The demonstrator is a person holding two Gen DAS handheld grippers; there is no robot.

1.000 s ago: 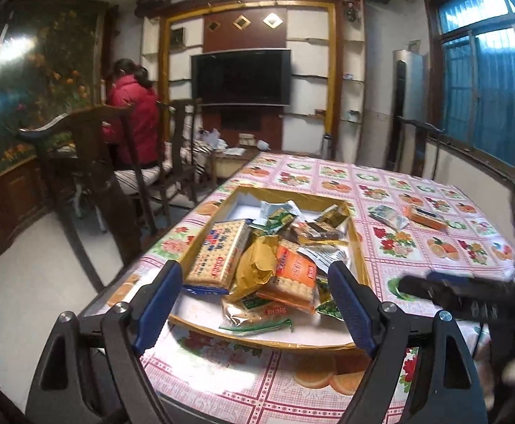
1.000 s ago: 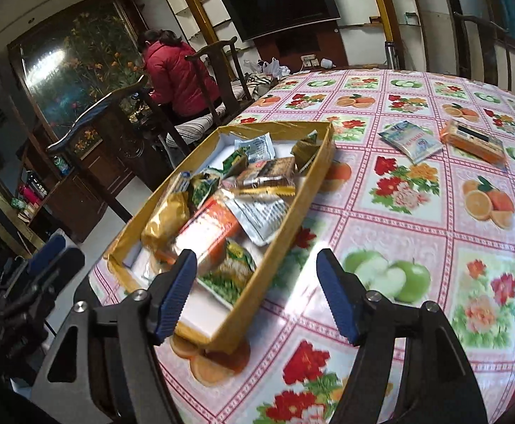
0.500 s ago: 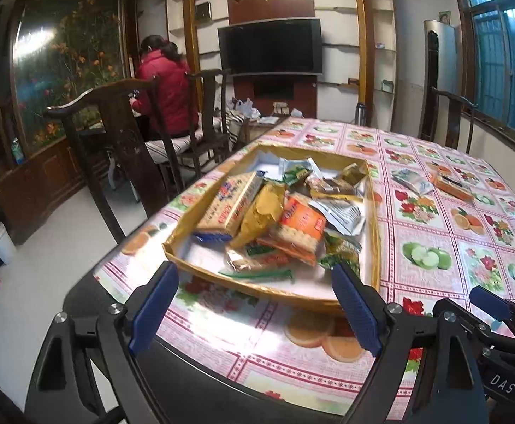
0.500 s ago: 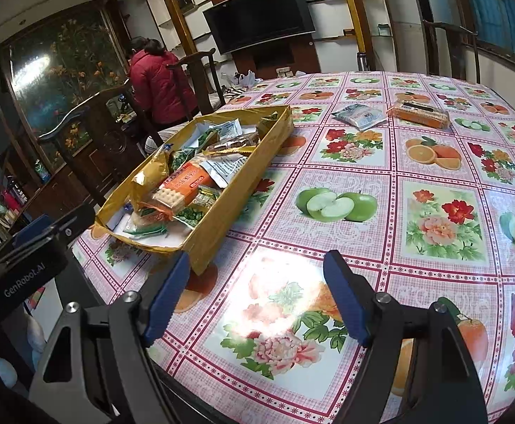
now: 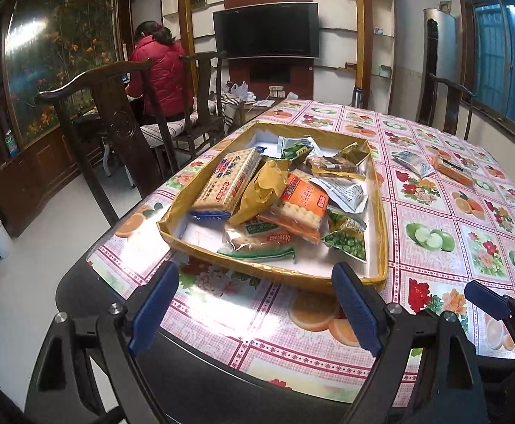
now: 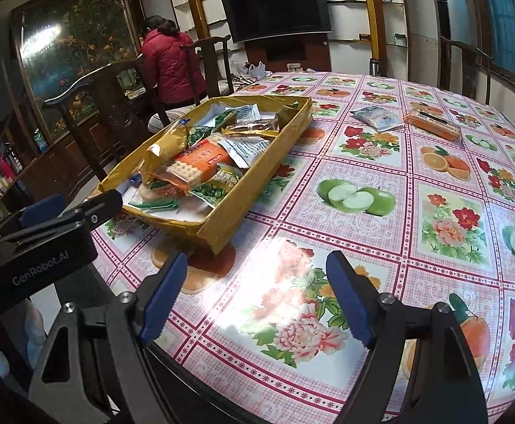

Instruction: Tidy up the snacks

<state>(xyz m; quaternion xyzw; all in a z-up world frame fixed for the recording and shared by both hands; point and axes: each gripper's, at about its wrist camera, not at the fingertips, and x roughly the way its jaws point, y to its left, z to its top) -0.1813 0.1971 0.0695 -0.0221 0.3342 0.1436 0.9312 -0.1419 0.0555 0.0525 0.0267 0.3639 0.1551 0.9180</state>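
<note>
A shallow gold box (image 5: 384, 233) (image 6: 257, 180) on the flowered tablecloth holds several snack packs: a cracker pack (image 5: 227, 183), an orange cracker pack (image 5: 301, 205) (image 6: 194, 162), a green pea bag (image 5: 345, 242). Two packs lie loose on the table beyond it: a pale blue pack (image 5: 413, 164) (image 6: 376, 117) and an orange pack (image 5: 451, 169) (image 6: 432, 125). My left gripper (image 5: 254, 311) is open and empty, held before the box's near edge. My right gripper (image 6: 257, 296) is open and empty over the table's near edge, right of the box.
Dark wooden chairs (image 5: 116, 123) stand along the table's left side. A person in a red jacket (image 5: 160, 70) sits at the back left. Another chair (image 6: 466, 67) stands at the far right by the window. The left gripper's body (image 6: 42, 243) shows at left in the right wrist view.
Both grippers have pulled back toward the table's near edge and risen, so the box looks farther away. Both stay open and empty. The snacks have not moved.
</note>
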